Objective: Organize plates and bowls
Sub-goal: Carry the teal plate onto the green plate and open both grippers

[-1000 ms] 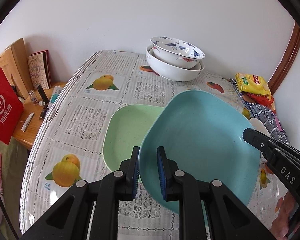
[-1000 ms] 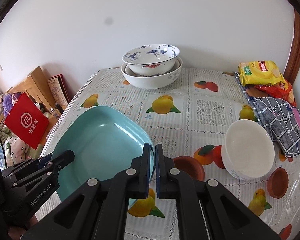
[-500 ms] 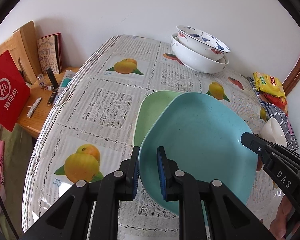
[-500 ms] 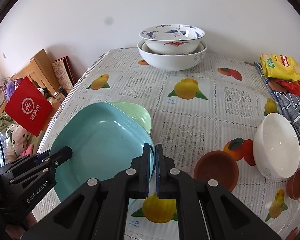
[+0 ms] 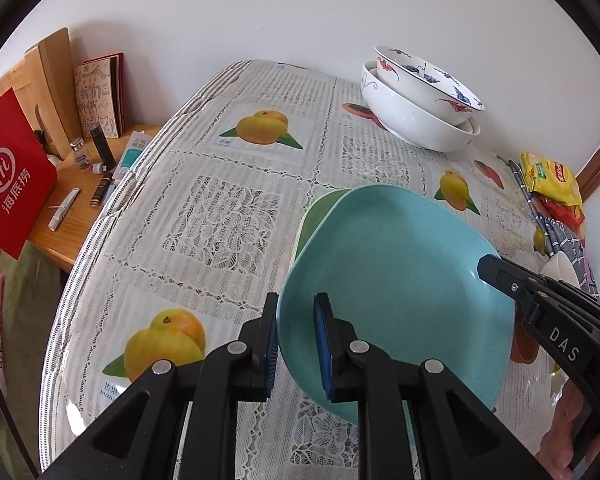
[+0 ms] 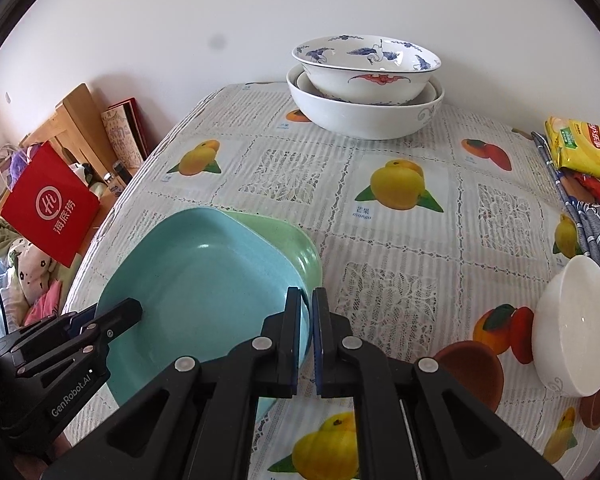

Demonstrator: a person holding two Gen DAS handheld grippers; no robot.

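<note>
The desk (image 6: 400, 240), under its fruit-print cloth, stretches ahead of both claws and sits closer beneath them than it did a second ago. On it, directly below and just beyond the claws, lies the green plate (image 6: 296, 240). A second back it showed broadly beside the load; now only a sliver peeks out past the far edge of the blue plate (image 5: 400, 280), so the two are nearly lined up.

The blue plate is carried between the claws, tilted, its near side raised. The left claw (image 5: 296, 340) is clamped on the rim nearest its camera, one pad inside the dish and one outside. The right claw (image 6: 307, 336) grips the opposite rim, pads all but together with the thin edge pinched between them.

Judging by this, the plate is being lowered to nest in the green one, and that stack looks close to done; whether they already touch I cannot tell.

Well ahead of both claws, two patterned bowls (image 6: 364, 88) are already nested. To the right of the right claw sit a white bowl (image 6: 576, 328) and brown dishes (image 6: 472, 368), still loose.
</note>
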